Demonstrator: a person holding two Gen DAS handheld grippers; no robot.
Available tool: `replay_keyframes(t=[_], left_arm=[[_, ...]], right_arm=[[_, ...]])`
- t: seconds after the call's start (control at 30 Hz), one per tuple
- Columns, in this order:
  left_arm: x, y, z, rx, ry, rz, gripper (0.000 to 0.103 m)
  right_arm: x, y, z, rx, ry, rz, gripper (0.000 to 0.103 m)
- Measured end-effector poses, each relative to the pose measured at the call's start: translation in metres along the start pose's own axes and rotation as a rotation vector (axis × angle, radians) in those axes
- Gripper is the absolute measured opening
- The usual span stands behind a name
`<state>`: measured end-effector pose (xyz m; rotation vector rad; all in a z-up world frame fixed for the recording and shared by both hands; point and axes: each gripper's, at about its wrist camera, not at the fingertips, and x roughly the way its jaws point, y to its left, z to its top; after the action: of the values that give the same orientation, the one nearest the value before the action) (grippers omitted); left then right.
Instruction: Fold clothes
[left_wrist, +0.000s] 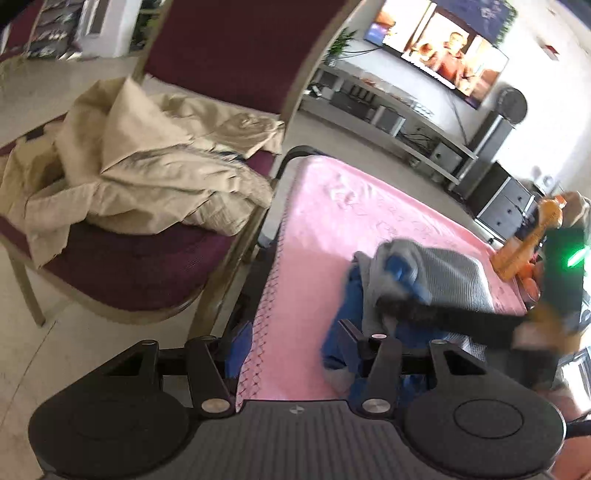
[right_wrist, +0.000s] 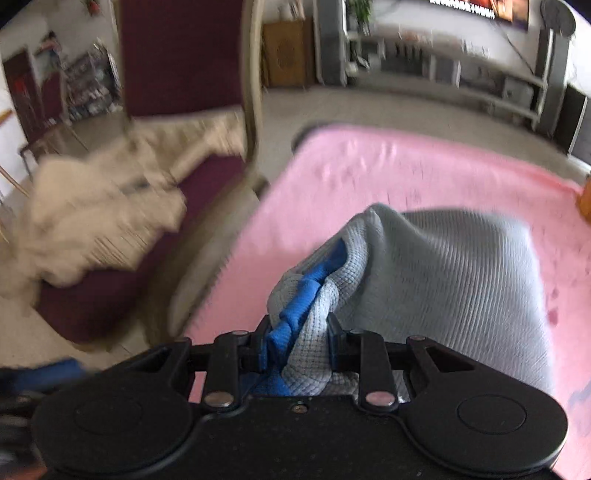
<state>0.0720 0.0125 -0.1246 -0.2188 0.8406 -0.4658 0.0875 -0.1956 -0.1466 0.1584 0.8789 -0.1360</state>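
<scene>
A grey and blue garment (left_wrist: 424, 273) lies bunched on the pink-covered table (left_wrist: 332, 206). My right gripper (right_wrist: 297, 339) is shut on a gathered fold of this grey and blue garment (right_wrist: 443, 266), with cloth squeezed between both pads. In the left wrist view that right gripper (left_wrist: 395, 306) shows as a blurred black shape reaching into the garment from the right. My left gripper (left_wrist: 293, 339) hangs over the table's near left edge, beside the garment, jaws apart with only pink cloth showing between them.
A maroon chair (left_wrist: 229, 48) stands left of the table with a heap of beige clothes (left_wrist: 147, 166) on its seat. A TV (left_wrist: 443, 48) and a low shelf unit (left_wrist: 406, 125) line the far wall. Tiled floor (left_wrist: 55, 354) lies below the chair.
</scene>
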Motion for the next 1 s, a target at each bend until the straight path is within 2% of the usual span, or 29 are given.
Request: replay_keyframes(t=[0.13,0.3,0.43,0.5,0.57,0.6,0.77,0.87,0.93,1.0], left_arm=[[0.004,0.002,0.003,-0.026,0.005,0.004,0.049],[0.001,0.002,0.001,-0.03,-0.017,0.034,0.049],[0.0,0.0,0.001,-0.039,-0.022,0.07,0.049],[0.0,-0.001,0.001,-0.035,-0.016,0.085,0.049],[-0.001,0.0,0.0,-0.038,-0.02,0.093,0.05],[-0.002,0.0,0.0,-0.041,-0.022,0.098,0.05],[-0.005,0.0,0.0,-0.043,-0.041,0.093,0.048],[0.0,-0.015,0.001,0.029,-0.015,0.092,0.048],[0.002,-0.031,0.002,0.098,-0.003,0.074,0.047],[0.005,-0.052,0.002,0.175,0.009,0.021,0.047]], right_arm=[[-0.002,0.006,-0.016,-0.1,-0.011,0.026,0.028],[-0.033,0.002,-0.018,-0.104,-0.056,0.148,0.027],[-0.005,0.011,-0.018,-0.188,0.038,0.202,0.029],[-0.005,0.006,-0.013,-0.169,0.052,0.285,0.039],[-0.01,-0.006,-0.007,-0.094,0.092,0.436,0.066],[-0.014,-0.014,-0.004,-0.041,0.112,0.497,0.067],[-0.05,-0.075,0.004,0.159,0.1,0.55,0.067],[-0.086,-0.117,0.007,0.243,0.063,0.588,0.067],[-0.111,-0.144,0.003,0.28,0.035,0.54,0.067],[-0.118,-0.163,-0.001,0.294,0.021,0.457,0.067]])
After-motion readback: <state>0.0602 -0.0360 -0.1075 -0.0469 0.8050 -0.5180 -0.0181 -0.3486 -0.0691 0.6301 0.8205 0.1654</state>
